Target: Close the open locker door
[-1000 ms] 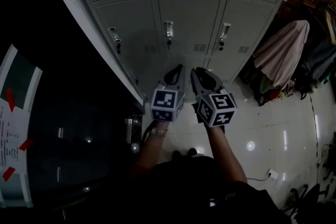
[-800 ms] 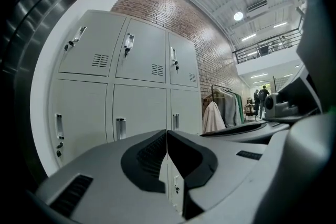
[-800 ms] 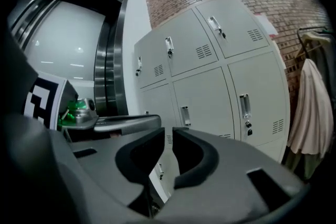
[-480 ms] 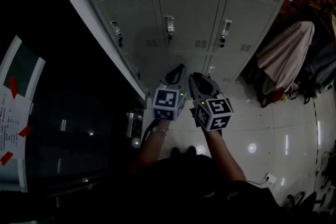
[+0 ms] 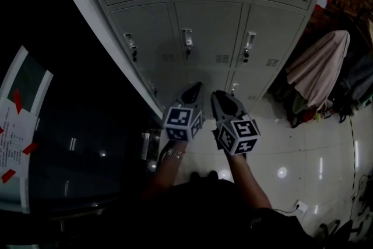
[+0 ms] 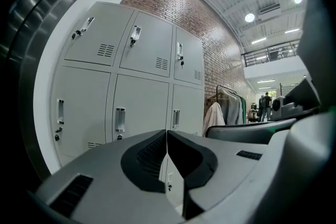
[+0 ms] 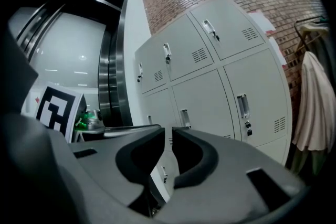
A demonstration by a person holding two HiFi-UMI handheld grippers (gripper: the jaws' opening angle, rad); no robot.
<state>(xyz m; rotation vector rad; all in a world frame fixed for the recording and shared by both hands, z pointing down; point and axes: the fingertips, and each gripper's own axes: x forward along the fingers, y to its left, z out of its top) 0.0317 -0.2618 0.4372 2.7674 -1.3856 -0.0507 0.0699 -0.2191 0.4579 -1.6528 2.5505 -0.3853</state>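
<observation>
R tool (image 7: 168, 134) jaws narrowed; btm lockers (image 5: 250, 81) partly hidden.

**A:** How much of the lockers (image 5: 210, 26) does the head view give?

**B:** The upper edge cuts off the top row. The bottom row sits mostly behind the left gripper (image 5: 193, 92) and the right gripper (image 5: 220, 99).

**A:** Is any door ajar?

**B:** In the right gripper view the lowest door (image 7: 160, 173) is half covered by the jaws. I can't tell.

**A:** The sheet (image 5: 14, 125) with red tape?

**B:** It's cut by the left edge, and its print is too small to read. Beside it everything is too dark to name.

**A:** Below the hanging garment (image 5: 317, 70)?

**B:** A dim heap, nothing I can make out.

**A:** And the people (image 6: 264, 102) in the left gripper view?

**B:** They are far off and too small to describe.
</observation>
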